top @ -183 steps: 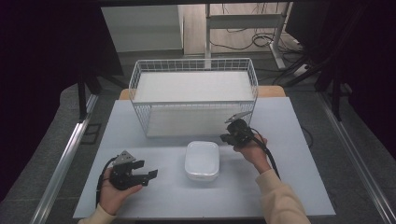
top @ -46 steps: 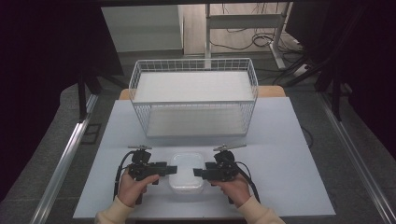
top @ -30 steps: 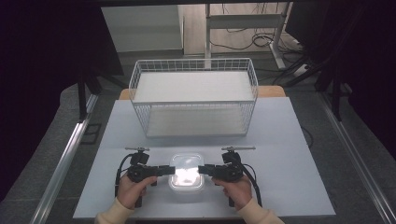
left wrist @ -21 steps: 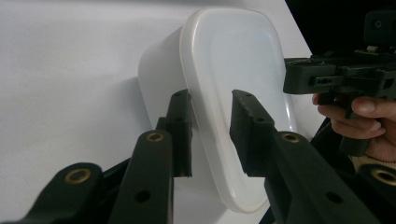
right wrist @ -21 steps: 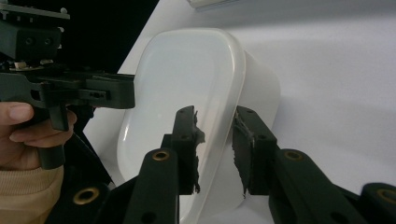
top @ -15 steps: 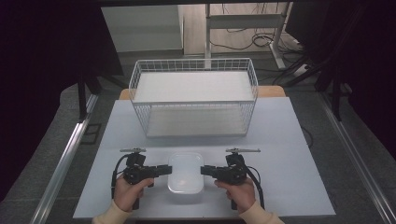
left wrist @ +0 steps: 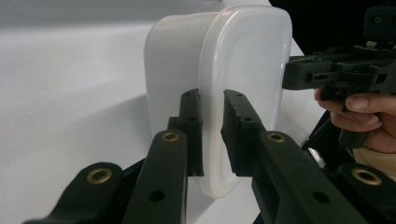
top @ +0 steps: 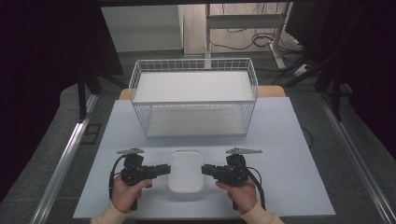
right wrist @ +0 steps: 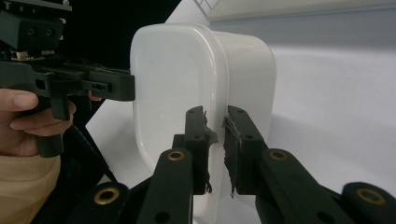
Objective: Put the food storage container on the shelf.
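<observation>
A white lidded box (top: 185, 171) sits at the lower centre of the high view on the pale desk (top: 289, 140), well in front of the wire basket (top: 194, 100) in the upper middle of the frame. The left gripper (top: 161, 170) has its jaws nearly closed on the lid's protruding rim at the box's left side (left wrist: 212, 135), and the right gripper (top: 208, 170) pinches the same rim on the opposite side (right wrist: 215, 140). The box looks like thin, smooth plastic: probably light and fairly stiff, but slippery, and the lid rim is a narrow lip that could flex or pop loose. Gripping the rim at both sides at mid-length, as here, seems the sensible hold; keeping both hands level should stop it twisting.
</observation>
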Motion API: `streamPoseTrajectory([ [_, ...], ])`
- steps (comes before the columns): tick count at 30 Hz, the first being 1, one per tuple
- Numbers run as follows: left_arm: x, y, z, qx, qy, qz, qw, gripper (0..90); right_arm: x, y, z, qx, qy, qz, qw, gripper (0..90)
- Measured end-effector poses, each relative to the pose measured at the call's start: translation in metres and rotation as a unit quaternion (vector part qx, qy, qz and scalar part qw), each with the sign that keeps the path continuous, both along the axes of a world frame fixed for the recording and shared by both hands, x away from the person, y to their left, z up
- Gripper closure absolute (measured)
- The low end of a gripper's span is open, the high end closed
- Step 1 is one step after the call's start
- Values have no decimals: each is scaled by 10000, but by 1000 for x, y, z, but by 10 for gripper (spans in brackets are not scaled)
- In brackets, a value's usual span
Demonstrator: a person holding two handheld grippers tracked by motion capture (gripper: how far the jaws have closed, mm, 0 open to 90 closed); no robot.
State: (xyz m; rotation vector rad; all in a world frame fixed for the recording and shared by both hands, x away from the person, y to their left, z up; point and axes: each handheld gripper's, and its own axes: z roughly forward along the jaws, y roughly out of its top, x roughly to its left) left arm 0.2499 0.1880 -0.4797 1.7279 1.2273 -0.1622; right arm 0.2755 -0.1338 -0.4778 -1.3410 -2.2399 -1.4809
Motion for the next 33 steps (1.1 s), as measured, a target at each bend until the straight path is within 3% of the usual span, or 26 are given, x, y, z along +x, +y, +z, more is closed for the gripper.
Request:
streamPoseTrajectory([
  [6,-2,0,6,-5,-131,11,9999,793,-2,0,8,1,-221,38,9997,800],
  [16,-9,-1,26,34,-546,36,9985,793,-7,-1,29,-32,-649,108,9978,800],
  [27,-5,-3,39,55,-758,22,9971,793,-4,-3,43,-42,-836,115,9964,801],
  [33,1,-4,53,52,-902,12,9959,793,0,-4,55,-7,-962,112,9953,802],
])
